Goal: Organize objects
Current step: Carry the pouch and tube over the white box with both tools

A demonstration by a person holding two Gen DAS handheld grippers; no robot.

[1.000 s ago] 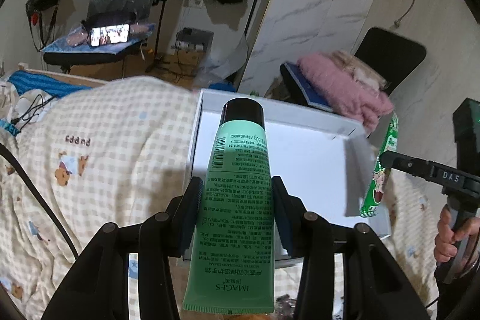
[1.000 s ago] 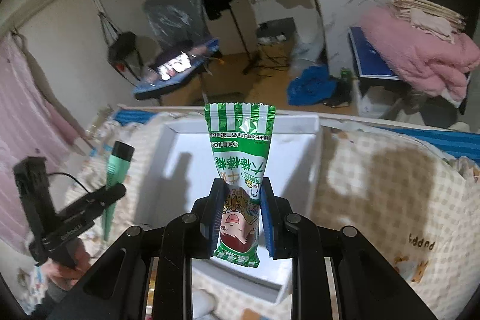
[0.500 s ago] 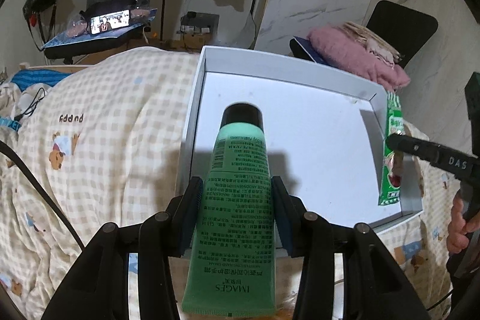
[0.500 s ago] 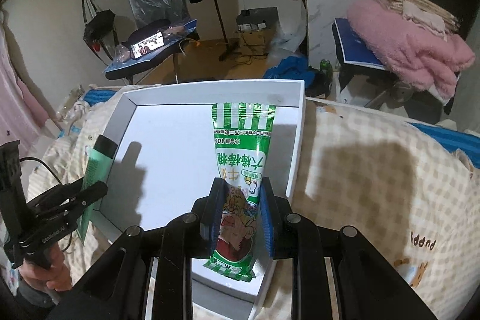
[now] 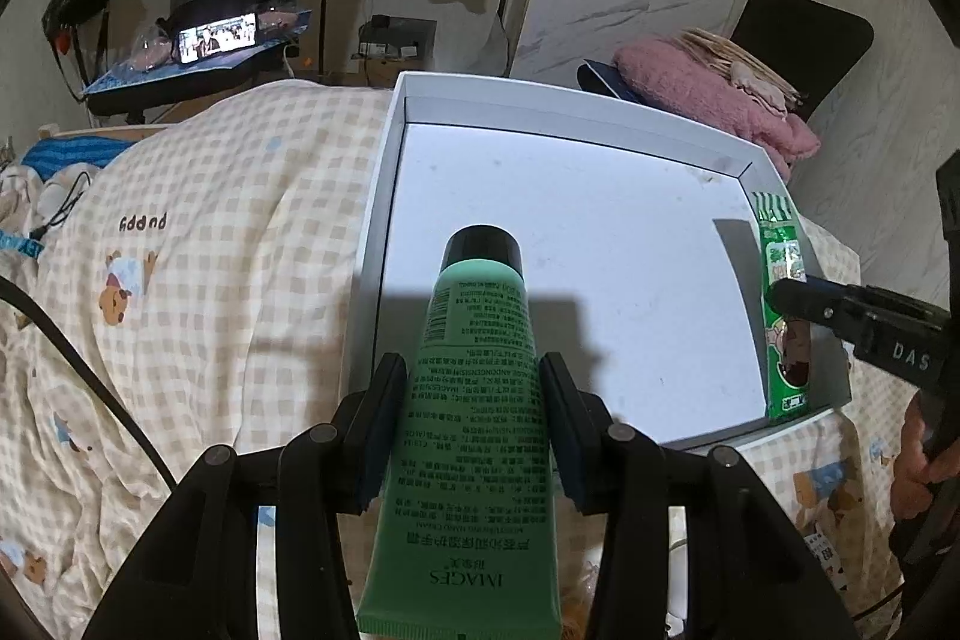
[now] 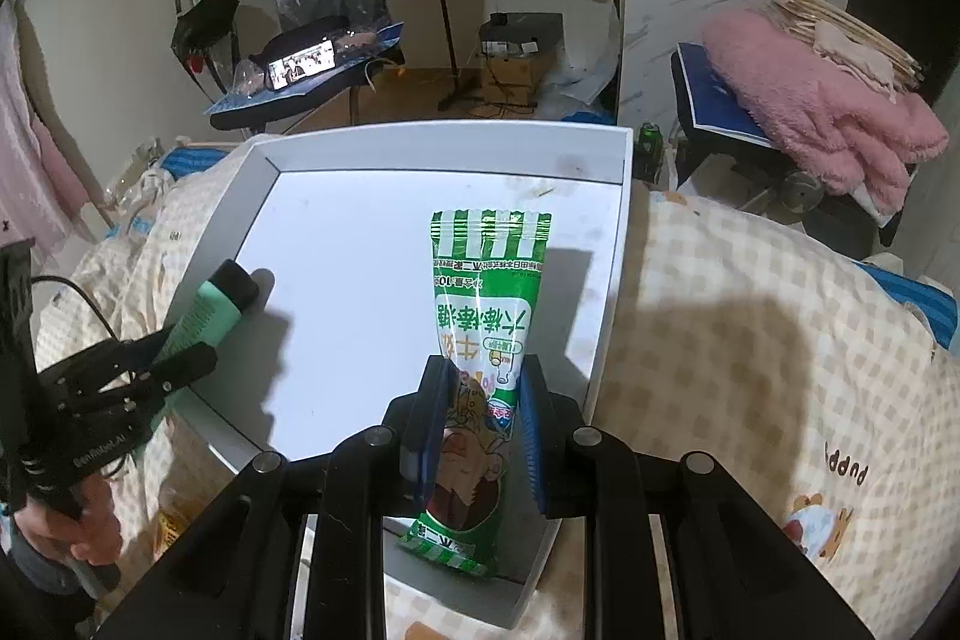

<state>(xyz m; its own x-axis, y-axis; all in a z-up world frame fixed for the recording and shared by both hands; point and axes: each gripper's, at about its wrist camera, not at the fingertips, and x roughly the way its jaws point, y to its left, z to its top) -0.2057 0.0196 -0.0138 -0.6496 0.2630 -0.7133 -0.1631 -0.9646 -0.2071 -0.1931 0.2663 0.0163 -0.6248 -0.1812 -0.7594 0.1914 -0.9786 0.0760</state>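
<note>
Left gripper (image 5: 474,424) pinches a green hand-cream tube (image 5: 474,400) by its middle, black cap pointing forward over the near-left edge of the white tray (image 5: 384,232). Over at the tray's right edge, the right gripper (image 6: 483,424) is clamped on a green snack packet (image 6: 486,316), its crimped top reaching out above the tray floor and its lower end hanging past the near rim. That tray rests on a checked cream bedspread (image 5: 228,232) with little bear prints. A pink fluffy blanket (image 6: 822,100) is heaped on a chair beyond.
</note>
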